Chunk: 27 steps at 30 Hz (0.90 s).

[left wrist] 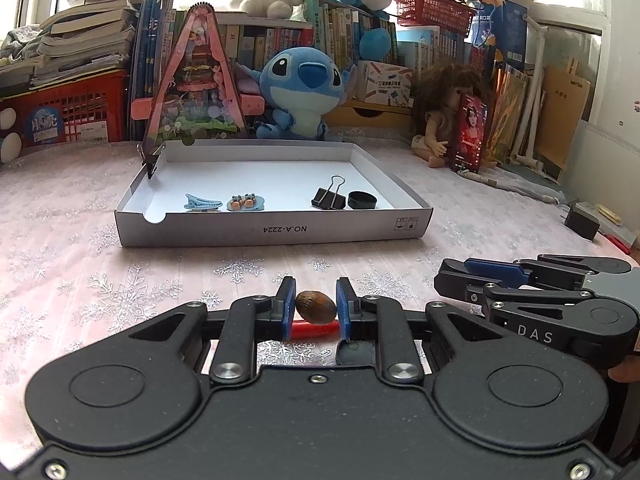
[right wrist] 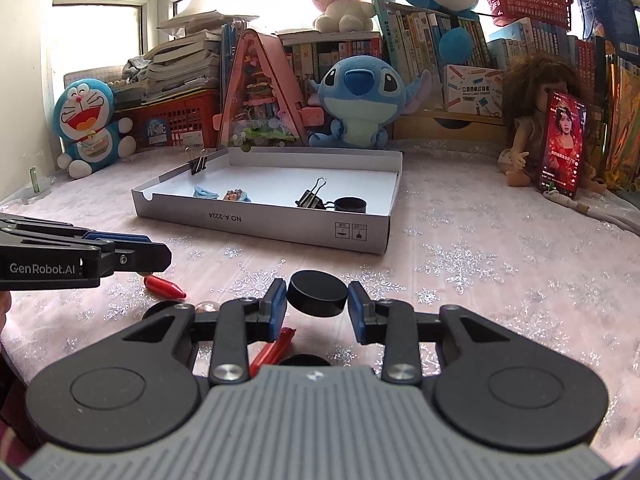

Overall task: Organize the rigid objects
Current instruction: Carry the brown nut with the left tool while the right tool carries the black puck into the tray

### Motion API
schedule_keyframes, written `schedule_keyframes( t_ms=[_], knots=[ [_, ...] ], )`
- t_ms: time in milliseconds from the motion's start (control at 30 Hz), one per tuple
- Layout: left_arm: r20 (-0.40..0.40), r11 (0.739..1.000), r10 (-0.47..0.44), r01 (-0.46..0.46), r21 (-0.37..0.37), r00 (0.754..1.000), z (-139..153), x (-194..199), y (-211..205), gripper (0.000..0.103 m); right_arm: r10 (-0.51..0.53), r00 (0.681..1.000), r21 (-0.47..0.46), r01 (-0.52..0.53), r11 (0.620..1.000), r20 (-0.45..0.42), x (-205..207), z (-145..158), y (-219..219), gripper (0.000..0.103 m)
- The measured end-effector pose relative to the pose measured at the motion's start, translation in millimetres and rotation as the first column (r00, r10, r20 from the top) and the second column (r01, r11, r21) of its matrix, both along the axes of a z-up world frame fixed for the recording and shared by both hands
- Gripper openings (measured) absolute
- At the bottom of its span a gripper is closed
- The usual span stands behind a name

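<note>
My left gripper is shut on a brown nut, held above the tablecloth in front of the white box. My right gripper is shut on a black round cap; it also shows in the left wrist view. The box holds a blue hair clip, a small decorated clip, a black binder clip and a black ring. Another binder clip is clipped on the box's left wall. Red crayons lie on the cloth below the grippers.
A blue plush, a pink triangular display, books and red baskets stand behind the box. A doll with a phone is at the right. A black block lies at the far right. Another black cap lies under my right gripper.
</note>
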<state>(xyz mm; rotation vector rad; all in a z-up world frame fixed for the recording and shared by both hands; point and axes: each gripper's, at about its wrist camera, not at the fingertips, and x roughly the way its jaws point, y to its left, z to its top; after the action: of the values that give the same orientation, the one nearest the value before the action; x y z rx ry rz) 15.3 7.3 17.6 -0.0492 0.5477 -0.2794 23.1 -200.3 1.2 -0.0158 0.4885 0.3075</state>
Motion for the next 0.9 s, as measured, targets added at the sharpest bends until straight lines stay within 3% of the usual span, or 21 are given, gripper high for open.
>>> schedule_keyframes(
  t_ms=[900],
  knots=[
    [0.047,0.996,0.084,-0.084,-0.015,0.995,21,28,21,0.02,-0.022,0.999,0.005,0.022,1.0,0.039,18,21,5,0.038]
  ],
)
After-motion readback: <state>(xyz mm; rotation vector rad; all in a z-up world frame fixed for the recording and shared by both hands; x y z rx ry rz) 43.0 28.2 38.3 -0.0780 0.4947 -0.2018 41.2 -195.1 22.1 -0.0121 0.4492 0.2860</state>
